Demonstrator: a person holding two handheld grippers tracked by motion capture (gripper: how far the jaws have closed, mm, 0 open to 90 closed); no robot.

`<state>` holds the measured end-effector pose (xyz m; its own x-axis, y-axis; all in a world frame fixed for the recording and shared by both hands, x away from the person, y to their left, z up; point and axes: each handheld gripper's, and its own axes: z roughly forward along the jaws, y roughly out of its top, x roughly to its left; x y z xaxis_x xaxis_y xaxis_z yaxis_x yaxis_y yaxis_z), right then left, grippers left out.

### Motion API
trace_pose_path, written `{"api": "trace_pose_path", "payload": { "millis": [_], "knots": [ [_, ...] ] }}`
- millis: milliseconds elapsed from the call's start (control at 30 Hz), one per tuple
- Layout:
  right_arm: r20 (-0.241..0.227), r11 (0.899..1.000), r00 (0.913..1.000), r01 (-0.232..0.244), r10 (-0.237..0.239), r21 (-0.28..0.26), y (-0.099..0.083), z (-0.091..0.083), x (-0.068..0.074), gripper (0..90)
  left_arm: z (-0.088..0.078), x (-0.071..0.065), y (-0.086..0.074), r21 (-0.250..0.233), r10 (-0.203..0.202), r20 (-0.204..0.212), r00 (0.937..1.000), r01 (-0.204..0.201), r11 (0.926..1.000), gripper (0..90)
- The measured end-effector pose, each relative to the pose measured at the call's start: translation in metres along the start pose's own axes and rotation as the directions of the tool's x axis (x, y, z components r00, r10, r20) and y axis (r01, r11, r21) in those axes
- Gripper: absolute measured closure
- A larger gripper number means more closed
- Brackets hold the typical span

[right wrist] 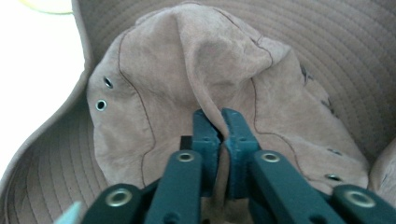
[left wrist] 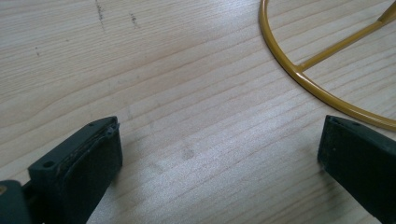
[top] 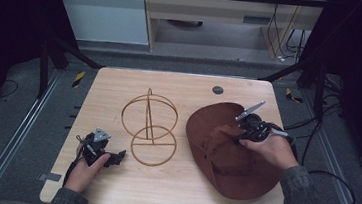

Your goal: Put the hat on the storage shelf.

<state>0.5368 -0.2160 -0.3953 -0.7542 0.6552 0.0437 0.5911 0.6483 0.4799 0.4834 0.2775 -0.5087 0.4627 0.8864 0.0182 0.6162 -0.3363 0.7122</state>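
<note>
Your right gripper (right wrist: 218,122) had closed its fingers on a fold of the brown hat's (top: 224,151) crown; the hat lay on the surface (top: 170,191), not yet on the wire stand (top: 148,129). Your left gripper (left wrist: 219,140) waited, fingers open.

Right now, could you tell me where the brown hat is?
In the high view the brown hat lies on the table's right side, beside the wire stand, its crown pinched in the right claw.

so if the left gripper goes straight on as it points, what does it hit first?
Likely the wire stand's base ring. The left gripper is open over bare table, and the ring lies just ahead; depth is uncertain.
</note>
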Motion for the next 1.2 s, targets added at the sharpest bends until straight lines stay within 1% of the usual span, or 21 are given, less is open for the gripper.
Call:
{"api": "trace_pose_path", "payload": {
  "millis": [33,133,167,200,233,267,300,333,367,533,567,600,667,733,767,833,867,1000,1067,1200],
  "knots": [
    [-0.002,1.0,1.0,0.006,-0.006,-0.01,0.0,-0.001,-0.001,88.2,0.0,0.0,0.0,0.002,0.002,0.001,1.0,-0.002,1.0,0.0],
    [-0.009,0.999,1.0,-0.005,0.004,-0.042,-0.001,-0.005,-0.002,88.7,0.0,0.0,0.0,0.001,0.001,0.001,1.0,-0.001,1.0,0.0],
    [-0.009,0.999,1.0,-0.005,0.004,-0.042,-0.001,-0.005,-0.002,88.7,0.0,0.0,0.0,0.0,0.0,0.0,1.0,0.0,1.0,0.0],
    [-0.014,0.998,0.9999,-0.009,0.008,-0.068,-0.003,-0.01,-0.002,88.9,0.0,0.0,0.0,0.0,0.0,0.0,1.0,0.0,1.0,0.0],
    [-0.017,0.997,0.9997,-0.016,0.015,-0.081,-0.003,-0.013,-0.003,88.9,0.0,0.0,0.0,0.0,0.001,0.001,1.0,-0.001,1.0,0.0],
    [-0.017,0.997,0.9997,-0.016,0.015,-0.081,-0.003,-0.013,-0.003,88.9,0.0,0.0,0.0,0.0,0.001,0.001,1.0,-0.001,1.0,0.0],
    [-0.025,0.994,0.9994,-0.026,0.023,-0.106,-0.004,-0.019,-0.004,89.0,0.0,0.0,0.0,0.0,0.0,0.0,1.0,0.0,1.0,0.0],
    [-0.025,0.994,0.9994,-0.026,0.023,-0.106,-0.004,-0.019,-0.004,89.0,0.0,0.0,0.0,0.0,0.0,0.0,1.0,0.0,1.0,0.0],
    [-0.022,0.993,0.9993,-0.033,0.031,-0.115,-0.004,-0.023,-0.005,89.0,0.0,0.0,0.0,0.002,0.002,0.001,1.0,-0.002,1.0,0.0],
    [-0.017,0.989,0.9996,-0.027,0.024,-0.148,-0.005,-0.036,-0.007,89.1,0.0,0.0,0.0,0.002,0.002,0.001,1.0,-0.002,1.0,0.0],
    [-0.017,0.989,0.9996,-0.027,0.024,-0.148,-0.005,-0.036,-0.007,89.1,0.0,0.0,0.0,0.002,0.002,0.001,1.0,-0.002,1.0,0.0],
    [-0.018,0.987,0.9995,-0.029,0.026,-0.161,-0.005,-0.042,-0.005,89.0,0.0,0.0,0.0,0.0,0.0,0.0,1.0,0.0,1.0,0.0],
    [-0.015,0.984,0.9997,-0.021,0.019,-0.18,-0.004,-0.047,-0.004,89.0,0.0,0.0,0.0,0.002,0.002,0.001,1.0,-0.002,1.0,0.0],
    [-0.016,0.982,0.9997,-0.019,0.016,-0.187,-0.004,-0.05,-0.002,89.0,0.0,0.0,0.0,0.002,0.002,0.0,1.0,-0.002,1.0,0.0],
    [-0.012,0.979,0.9999,-0.01,0.008,-0.203,-0.003,-0.057,0.001,89.0,0.0,0.0,0.0,0.002,0.002,0.001,1.0,-0.002,1.0,0.0],
    [-0.011,0.976,0.9999,-0.003,0.001,-0.219,-0.002,-0.063,0.003,89.0,0.0,0.0,0.0,0.002,0.002,0.001,1.0,-0.002,1.0,0.0],
    [-0.011,0.976,0.9999,-0.003,0.001,-0.219,-0.002,-0.063,0.003,89.0,0.0,0.0,0.0,0.002,0.002,0.001,1.0,-0.002,1.0,0.0],
    [-0.015,0.968,0.9998,0.007,-0.012,-0.252,0.0,-0.075,0.008,89.0,0.0,0.0,0.0,0.001,0.002,0.001,1.0,-0.002,1.0,0.0],
    [-0.008,0.963,0.9998,0.014,-0.017,-0.269,0.003,-0.084,0.013,89.0,0.0,0.0,0.0,0.002,0.003,0.001,1.0,-0.003,1.0,0.0],
    [0.004,0.955,0.9995,0.03,-0.03,-0.296,0.004,-0.097,0.016,89.0,0.0,0.0,0.0,0.002,0.002,0.001,1.0,-0.002,1.0,0.0]
  ]
}}
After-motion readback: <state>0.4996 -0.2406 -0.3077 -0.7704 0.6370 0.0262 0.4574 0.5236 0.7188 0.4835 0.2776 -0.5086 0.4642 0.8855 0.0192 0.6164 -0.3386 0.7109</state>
